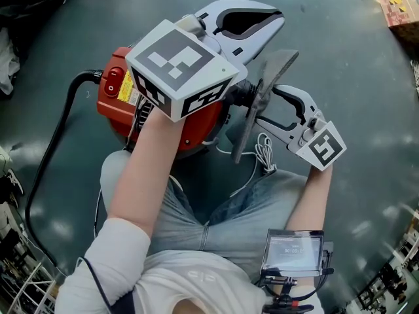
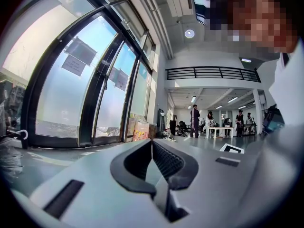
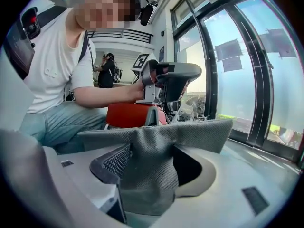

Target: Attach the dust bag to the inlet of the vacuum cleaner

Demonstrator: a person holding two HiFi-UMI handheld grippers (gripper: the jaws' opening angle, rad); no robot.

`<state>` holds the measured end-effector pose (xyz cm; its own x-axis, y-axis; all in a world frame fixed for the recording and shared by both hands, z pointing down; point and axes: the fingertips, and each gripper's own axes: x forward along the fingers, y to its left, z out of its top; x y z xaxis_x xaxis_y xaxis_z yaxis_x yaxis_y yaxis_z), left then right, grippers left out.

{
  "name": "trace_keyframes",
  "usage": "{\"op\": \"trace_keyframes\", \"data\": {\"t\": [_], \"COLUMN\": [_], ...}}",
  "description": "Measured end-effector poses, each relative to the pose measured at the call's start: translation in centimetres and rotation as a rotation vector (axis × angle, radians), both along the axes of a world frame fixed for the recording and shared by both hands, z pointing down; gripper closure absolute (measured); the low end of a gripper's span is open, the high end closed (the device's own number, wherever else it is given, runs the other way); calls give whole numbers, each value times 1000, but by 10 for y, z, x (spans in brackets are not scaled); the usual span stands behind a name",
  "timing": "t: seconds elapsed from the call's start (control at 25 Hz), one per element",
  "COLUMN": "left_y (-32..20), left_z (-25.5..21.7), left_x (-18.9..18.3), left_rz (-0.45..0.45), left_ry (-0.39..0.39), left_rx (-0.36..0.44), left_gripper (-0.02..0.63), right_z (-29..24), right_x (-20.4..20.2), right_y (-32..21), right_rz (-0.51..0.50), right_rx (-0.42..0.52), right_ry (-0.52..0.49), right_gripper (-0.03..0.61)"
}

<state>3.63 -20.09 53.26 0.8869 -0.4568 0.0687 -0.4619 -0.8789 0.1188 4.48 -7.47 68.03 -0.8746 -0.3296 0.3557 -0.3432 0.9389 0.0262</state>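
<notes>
The red vacuum cleaner stands on the floor in front of the seated person's knees, and shows behind the bag in the right gripper view. The grey fabric dust bag hangs on edge in the air to its right. My right gripper is shut on the bag, whose cloth is bunched between the ribbed pads. My left gripper is held level above the vacuum, shut, with nothing between its jaws. The vacuum's inlet is hidden behind the left gripper.
A black hose curves from the vacuum's left side across the grey floor. A white cord lies coiled by the knees. A cardboard box sits far right. Tall windows and distant people show past the left gripper.
</notes>
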Motion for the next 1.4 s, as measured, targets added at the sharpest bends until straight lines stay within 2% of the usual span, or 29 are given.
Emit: {"op": "trace_keyframes", "data": {"t": [0.28,0.48,0.6,0.72,0.96,1.12,1.28,1.4], "left_y": [2,1,0,0,1,1,0,0], "left_z": [2,3,1,2,2,4,4,4], "left_x": [1,-2,-2,-2,-1,-1,-3,-3], "left_rz": [10,3,-1,0,1,5,-5,-1], "left_ry": [-3,-2,-3,-4,-6,-8,-4,-6], "left_rx": [-3,-5,-2,-2,-3,-5,-4,-4], "left_gripper": [598,598,598,598,598,598,598,598], "right_z": [-1,3,14,20,15,15,15,17], "right_x": [-13,-1,9,-2,-14,-15,2,0], "right_y": [-1,1,1,-2,-2,-5,-1,-1], "right_rz": [-8,20,11,23,8,33,18,15], "right_rx": [-1,-86,-88,-87,-54,-74,-167,-139], "right_ry": [-6,-58,-18,32,60,30,-49,-22], "right_gripper": [284,282,281,281,276,276,276,276]}}
